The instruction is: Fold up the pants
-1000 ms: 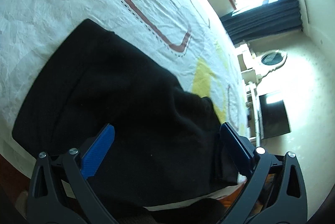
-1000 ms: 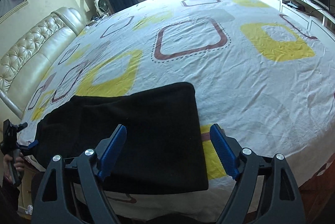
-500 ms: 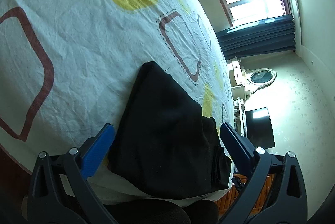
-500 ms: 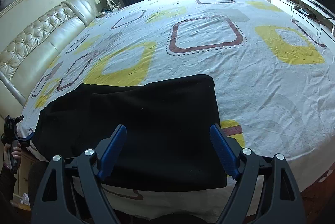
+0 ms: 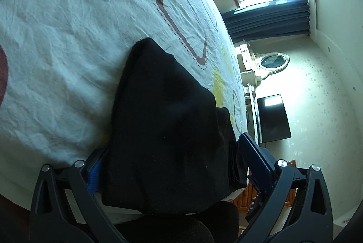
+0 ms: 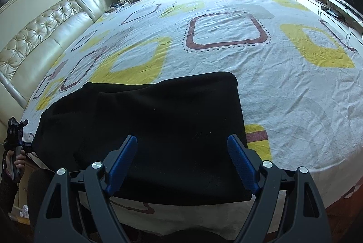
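- Standing wide apart, the blue pads of the right gripper hold nothing; the black pants lie below and ahead of them, untouched so far as the right wrist view shows.
- The left gripper also stands wide, straddling the near end of the pants. Its left-side pad is partly hidden under the cloth edge and its right-side pad sits just beside the stacked edge; no pinch is evident.
- From the right wrist view, that same left gripper appears far to the left, at the pants' left end, with a hand on its grip.
- Judgement on the step in hand: each tool seems to be lining up on one end of the garment for a further fold. To do it well, each pair of pads should close over every layer at an edge, not the top layer alone, and both ends should be lifted evenly so the stack does not slide.
- Condition of the garment: black, matte, apparently soft; already doubled into a rough rectangle with several layers showing at the end beside the left tool's right-side pad. The corner ahead of the right tool is square, the left end is rumpled.
- Location: near the front edge of the bed sheet, white with yellow and brown squares, directly before both tools.
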Motion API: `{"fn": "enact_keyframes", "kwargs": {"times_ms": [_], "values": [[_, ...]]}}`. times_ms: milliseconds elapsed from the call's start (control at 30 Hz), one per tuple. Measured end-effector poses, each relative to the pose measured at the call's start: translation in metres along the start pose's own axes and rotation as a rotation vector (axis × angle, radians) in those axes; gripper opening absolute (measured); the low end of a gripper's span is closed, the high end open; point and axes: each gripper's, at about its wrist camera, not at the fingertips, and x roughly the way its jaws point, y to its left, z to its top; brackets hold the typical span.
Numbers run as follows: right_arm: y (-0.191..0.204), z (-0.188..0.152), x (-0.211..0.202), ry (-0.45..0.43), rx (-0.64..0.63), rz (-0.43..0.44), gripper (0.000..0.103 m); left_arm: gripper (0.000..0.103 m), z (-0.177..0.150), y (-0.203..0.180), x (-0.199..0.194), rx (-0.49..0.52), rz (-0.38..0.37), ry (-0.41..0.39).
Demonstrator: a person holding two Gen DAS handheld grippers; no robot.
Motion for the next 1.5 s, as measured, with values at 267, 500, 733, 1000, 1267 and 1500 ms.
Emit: {"fn": "enact_keyframes", "kwargs": {"times_ms": [267, 500, 733, 1000, 1267, 1500], "values": [[0.000, -0.001, 0.000, 0.003, 0.008, 0.009, 0.081, 0.094, 0.001, -0.010, 0.007, 0.035, 0.065, 0.016], [-0.002, -0.001, 0.003, 0.009, 0.014, 0.014, 0.081, 0.020, -0.002, -0.011, 0.011, 0.125, 0.287, 0.054], [-0.002, -0.002, 0.003, 0.007, 0.013, 0.012, 0.081, 0.014, -0.002, -0.031, 0.004, 0.184, 0.316, 0.039], [-0.004, -0.001, 0.002, 0.002, 0.021, 0.016, 0.081, 0.014, -0.003, -0.095, -0.011, 0.219, 0.196, -0.030], [-0.008, 0.002, -0.002, -0.008, 0.042, 0.025, 0.081, 0.014, -0.021, -0.234, 0.032, 0.429, 0.068, 0.015], [-0.010, 0.003, -0.006, -0.017, 0.064, 0.048, 0.081, 0.014, -0.060, -0.331, 0.128, 0.610, -0.002, 0.156]]}}
